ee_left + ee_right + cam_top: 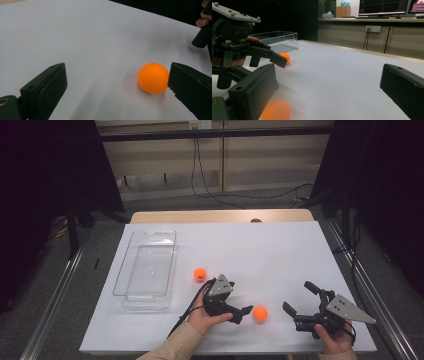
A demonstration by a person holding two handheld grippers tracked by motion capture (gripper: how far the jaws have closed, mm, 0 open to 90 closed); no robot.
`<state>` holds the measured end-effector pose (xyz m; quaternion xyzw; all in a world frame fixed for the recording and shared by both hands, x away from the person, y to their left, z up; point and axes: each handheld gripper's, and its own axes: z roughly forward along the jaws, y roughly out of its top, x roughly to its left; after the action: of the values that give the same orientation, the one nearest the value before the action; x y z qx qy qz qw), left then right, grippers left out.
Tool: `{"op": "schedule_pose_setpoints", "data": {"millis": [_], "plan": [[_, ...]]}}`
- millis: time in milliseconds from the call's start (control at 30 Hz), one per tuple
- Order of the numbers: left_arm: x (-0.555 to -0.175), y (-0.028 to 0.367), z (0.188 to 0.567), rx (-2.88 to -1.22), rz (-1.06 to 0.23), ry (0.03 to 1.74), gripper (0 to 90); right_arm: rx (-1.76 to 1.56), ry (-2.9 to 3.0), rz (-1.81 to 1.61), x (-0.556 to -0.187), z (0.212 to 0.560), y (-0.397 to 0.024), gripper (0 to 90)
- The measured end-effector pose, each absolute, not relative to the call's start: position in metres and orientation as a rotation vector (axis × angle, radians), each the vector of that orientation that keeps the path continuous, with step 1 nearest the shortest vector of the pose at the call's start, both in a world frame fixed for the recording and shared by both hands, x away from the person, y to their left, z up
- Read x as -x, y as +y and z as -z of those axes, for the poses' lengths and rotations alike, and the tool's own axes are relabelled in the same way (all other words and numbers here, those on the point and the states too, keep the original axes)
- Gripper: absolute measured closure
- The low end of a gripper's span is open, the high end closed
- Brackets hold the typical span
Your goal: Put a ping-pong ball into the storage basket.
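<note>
Left gripper: black two-jaw tool with a grey three-cornered plate on top, held in the left hand low over the table; jaws spread wide, gripping nothing.
Near ball: small round orange ball on the white sheet, just beyond the left gripper's jaw tips in the high view; in the left gripper view, lying between the open jaws, hard against or just shy of the right-hand jaw, well apart from the other.
Right gripper: second black two-jaw tool, grey plate at its rear, held in the right hand at the table's near right corner; jaws also wide apart, empty, pointed toward the left gripper.
Gap between the tools: near ball on bare sheet between the two grippers, closer to the left one; seen blurred at the bottom of the right gripper view, beside its left-hand jaw.
Far ball: second small orange ball, resting on the sheet just behind the left gripper's plate, between that gripper and the tray; in the right gripper view, partly behind the left gripper's jaw tip.
Tray: clear rectangular plastic tray at the left of the sheet, long side running away from the person, nothing in it.
Surface: white sheet covering a pale wooden table.
</note>
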<state>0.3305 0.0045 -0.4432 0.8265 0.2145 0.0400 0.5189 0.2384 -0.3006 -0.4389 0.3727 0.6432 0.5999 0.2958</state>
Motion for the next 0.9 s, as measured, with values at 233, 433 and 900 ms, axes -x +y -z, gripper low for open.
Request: {"op": "schedule_pose_setpoints", "data": {"millis": [233, 433, 900], "plan": [[-0.330, 0.002, 0.441, -1.991, -0.093, 0.514, 2.4, -0.992, 1.711, -1.594, -0.238, 0.439, -0.301, 0.3], [-0.330, -0.002, 0.441, -2.006, -0.084, 0.508, 2.5, -0.991, 1.711, -1.595, -0.238, 0.439, -0.301, 0.3], [-0.330, -0.007, 0.441, -2.032, -0.076, 0.506, 2.4, -0.991, 1.712, -1.594, -0.239, 0.439, -0.300, 0.3]]}}
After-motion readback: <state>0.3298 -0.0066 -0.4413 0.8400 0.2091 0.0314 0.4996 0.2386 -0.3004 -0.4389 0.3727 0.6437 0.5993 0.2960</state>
